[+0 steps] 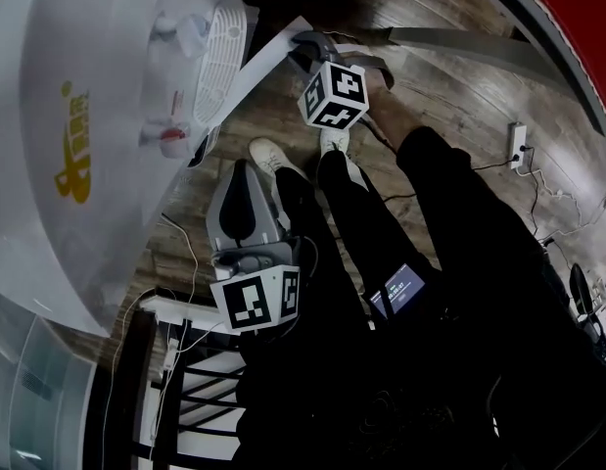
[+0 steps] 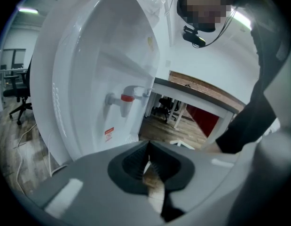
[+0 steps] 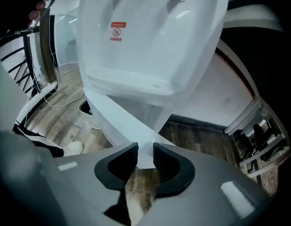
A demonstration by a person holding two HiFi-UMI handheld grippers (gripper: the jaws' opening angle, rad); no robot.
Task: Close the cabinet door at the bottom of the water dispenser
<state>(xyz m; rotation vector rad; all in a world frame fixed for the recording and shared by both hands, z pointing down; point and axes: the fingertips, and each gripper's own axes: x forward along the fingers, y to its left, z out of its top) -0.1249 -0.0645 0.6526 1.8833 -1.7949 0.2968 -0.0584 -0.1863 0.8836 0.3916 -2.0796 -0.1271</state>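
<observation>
The white water dispenser (image 1: 107, 116) (image 2: 89, 79) (image 3: 150, 32) stands at the left of the head view. Its bottom cabinet door (image 1: 268, 57) (image 3: 117, 121) swings out as a thin white panel below the drip tray (image 1: 219, 57) (image 3: 129, 81). My right gripper (image 1: 304, 45) (image 3: 144, 155) is at the door's free edge, and the panel's corner fills the gap between its dark pads. My left gripper (image 1: 246, 172) (image 2: 147, 154) hangs lower in the head view, shut and empty. It points toward the dispenser's front with the red tap (image 2: 127, 98).
The person's black trouser legs and white shoes (image 1: 273, 155) (image 3: 72, 148) stand on the wooden floor by the door. A power strip (image 1: 518, 145) and cables lie to the right. A black railing (image 1: 185, 390) is behind the left gripper. A table (image 2: 201, 91) and office chair (image 2: 16, 91) stand beyond.
</observation>
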